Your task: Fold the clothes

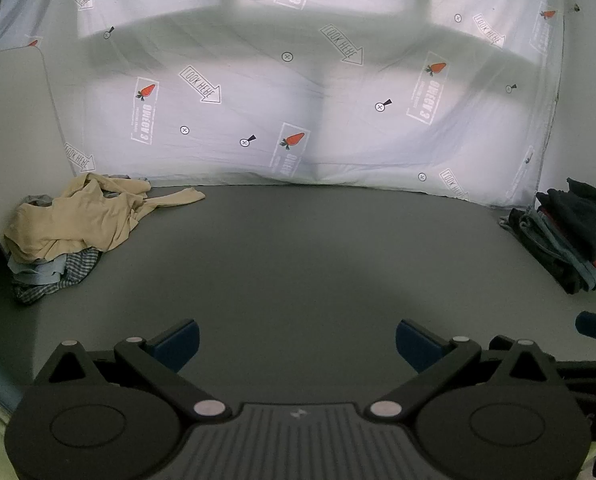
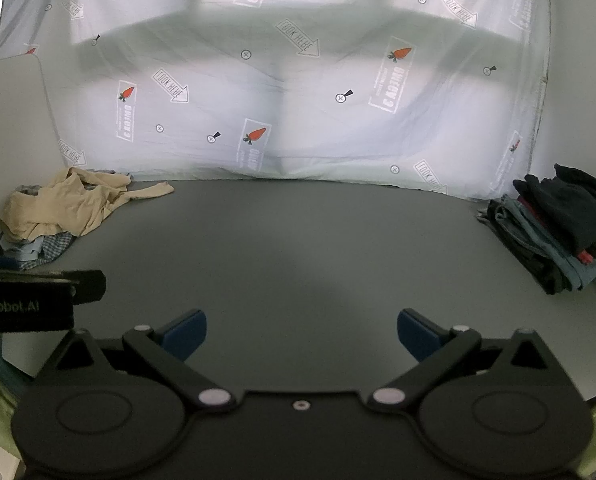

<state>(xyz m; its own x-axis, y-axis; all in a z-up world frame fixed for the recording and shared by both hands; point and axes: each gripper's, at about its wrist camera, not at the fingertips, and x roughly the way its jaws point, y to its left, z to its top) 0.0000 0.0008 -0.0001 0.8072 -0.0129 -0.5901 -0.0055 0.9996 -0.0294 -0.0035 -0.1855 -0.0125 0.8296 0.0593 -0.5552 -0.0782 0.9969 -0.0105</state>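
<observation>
A crumpled heap of clothes lies at the table's far left: a beige garment (image 1: 82, 216) (image 2: 70, 206) on top, a checked cloth (image 1: 62, 276) (image 2: 54, 246) and a pale blue one under it. At the far right sits a stack of folded dark clothes (image 1: 574, 232) (image 2: 562, 224). My left gripper (image 1: 296, 346) hovers open over the near middle of the grey table (image 1: 298, 260), holding nothing. My right gripper (image 2: 302, 336) is open too, empty, beside it. The left gripper's body (image 2: 38, 292) shows at the left edge of the right wrist view.
A pale printed sheet (image 1: 298, 100) (image 2: 298, 92) hangs behind the table as a backdrop. A white panel (image 1: 14, 128) (image 2: 10, 128) stands upright at the left, behind the crumpled heap. Bare grey tabletop (image 2: 298, 240) stretches between the two piles.
</observation>
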